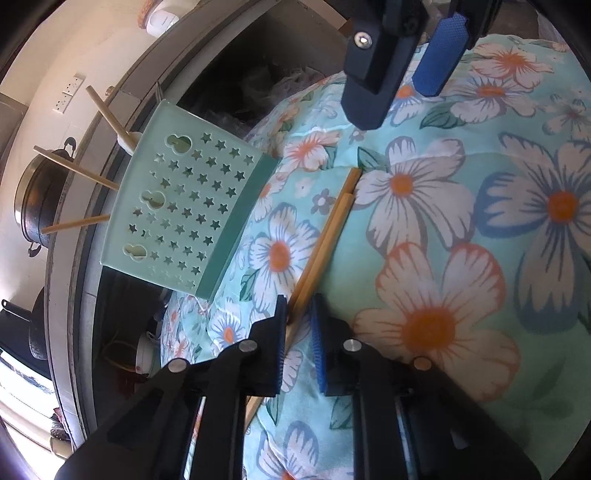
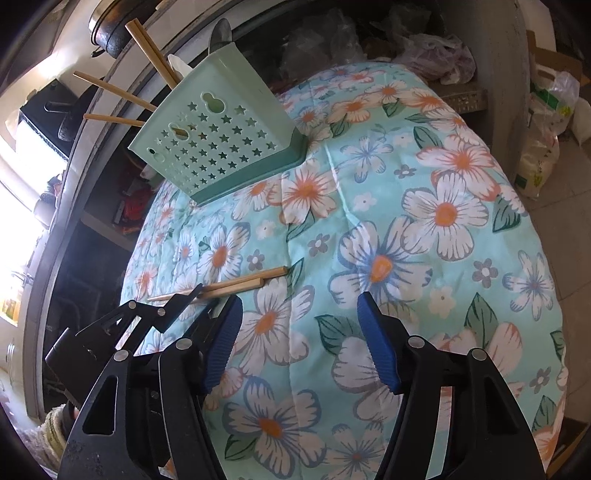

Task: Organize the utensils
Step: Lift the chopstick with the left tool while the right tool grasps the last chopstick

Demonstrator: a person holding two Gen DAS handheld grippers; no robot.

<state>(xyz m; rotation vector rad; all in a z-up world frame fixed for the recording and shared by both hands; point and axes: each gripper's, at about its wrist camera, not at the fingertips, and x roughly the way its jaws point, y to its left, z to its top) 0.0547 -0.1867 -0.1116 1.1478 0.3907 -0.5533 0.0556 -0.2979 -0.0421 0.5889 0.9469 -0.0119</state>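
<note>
A pair of wooden chopsticks (image 1: pixel 332 229) lies on the floral tablecloth (image 1: pixel 443 221). My left gripper (image 1: pixel 299 297) is shut on their near end, the blue pads nearly together around both sticks. In the right wrist view the same chopsticks (image 2: pixel 243 282) run under the left gripper (image 2: pixel 195 291). A mint-green utensil holder (image 1: pixel 184 206) with star holes stands tilted at the table's far edge, several chopsticks (image 1: pixel 81 173) sticking out of it. My right gripper (image 2: pixel 300 301) hovers over the cloth, open and empty, to the right of the pair; it shows at the top of the left view as the right gripper (image 1: pixel 399 96).
The holder (image 2: pixel 221 144) sits at the cloth's (image 2: pixel 406 221) back-left corner, with a metal spoon (image 2: pixel 219 33) in it. A dark pot (image 1: pixel 40 199) stands on the counter behind. Plastic bags (image 2: pixel 436 55) and a sack (image 2: pixel 543 140) lie beyond the table's far and right edges.
</note>
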